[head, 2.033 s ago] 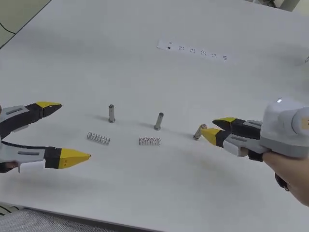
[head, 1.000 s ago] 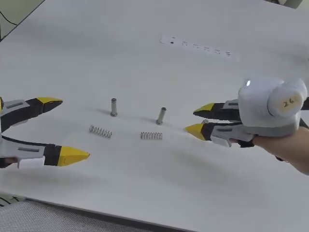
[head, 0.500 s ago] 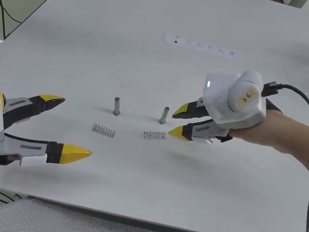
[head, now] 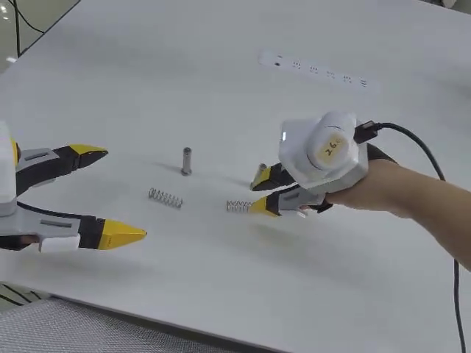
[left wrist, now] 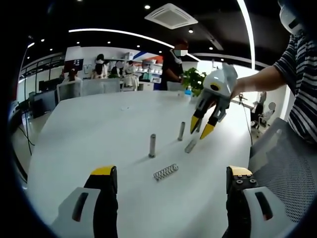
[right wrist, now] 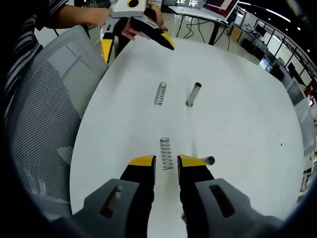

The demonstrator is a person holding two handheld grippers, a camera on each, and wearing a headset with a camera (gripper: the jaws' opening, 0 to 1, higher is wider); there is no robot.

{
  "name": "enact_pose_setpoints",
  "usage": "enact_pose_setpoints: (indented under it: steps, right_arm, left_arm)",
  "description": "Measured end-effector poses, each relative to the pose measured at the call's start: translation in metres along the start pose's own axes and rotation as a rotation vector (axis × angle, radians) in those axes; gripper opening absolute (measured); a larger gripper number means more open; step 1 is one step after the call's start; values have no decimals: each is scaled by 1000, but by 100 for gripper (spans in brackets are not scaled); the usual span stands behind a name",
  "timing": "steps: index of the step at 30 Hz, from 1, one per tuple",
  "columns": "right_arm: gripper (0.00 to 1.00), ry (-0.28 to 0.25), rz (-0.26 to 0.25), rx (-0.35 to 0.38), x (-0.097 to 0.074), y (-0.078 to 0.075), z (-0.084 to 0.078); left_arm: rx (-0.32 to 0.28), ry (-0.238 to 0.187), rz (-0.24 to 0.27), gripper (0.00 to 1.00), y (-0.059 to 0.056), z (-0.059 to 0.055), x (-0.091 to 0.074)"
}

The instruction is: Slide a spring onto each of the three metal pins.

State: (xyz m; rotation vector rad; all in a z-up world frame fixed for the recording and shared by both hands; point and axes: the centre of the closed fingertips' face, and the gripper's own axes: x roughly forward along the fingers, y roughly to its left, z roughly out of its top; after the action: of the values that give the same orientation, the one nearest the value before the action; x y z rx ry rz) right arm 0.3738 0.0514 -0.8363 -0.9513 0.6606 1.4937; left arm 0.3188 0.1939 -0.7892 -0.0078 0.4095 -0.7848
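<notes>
**A:** Yellow tips first. Our right gripper (right wrist: 166,161) has its jaws a narrow gap apart and grips nothing. The near spring (right wrist: 165,152) lies on the white table (right wrist: 237,114) just ahead, in line with that gap.

**B:** Then we should close across its coils near one end, and gently, I think. That leaves the other end free to meet a pin.

**A:** Agreed. The middle pin (right wrist: 202,160) sits just beside our right-hand jaw, so we risk knocking it if we swing wide.

**B:** And beyond that?

**A:** The far spring (right wrist: 160,92) lies near the far pin (right wrist: 193,94), apart from it and not yet threaded. Farthest off, our left gripper (head: 123,193) hangs with its jaws wide open and empty. We could use it to steady the pin while we slide the spring on.
</notes>
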Motion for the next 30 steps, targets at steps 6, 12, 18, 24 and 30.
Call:
enact_pose_setpoints:
  steps: [6,12,18,24,30]
  right_arm:
    - [19,48,21,-29,11,1,-10]
    - [17,61,29,-40,17,2,-12]
    - [15,76,41,-36,25,3,-15]
    - [13,76,48,-21,26,5,-17]
    - [13,57,28,1,23,4,-17]
  left_arm:
    - [-3,2,6,90,2,-1,-2]
    - [-3,3,6,90,1,-1,-1]
    - [0,8,4,90,1,-1,-2]
    - [0,15,5,90,0,-2,-4]
    - [4,22,-5,89,-5,-3,-3]
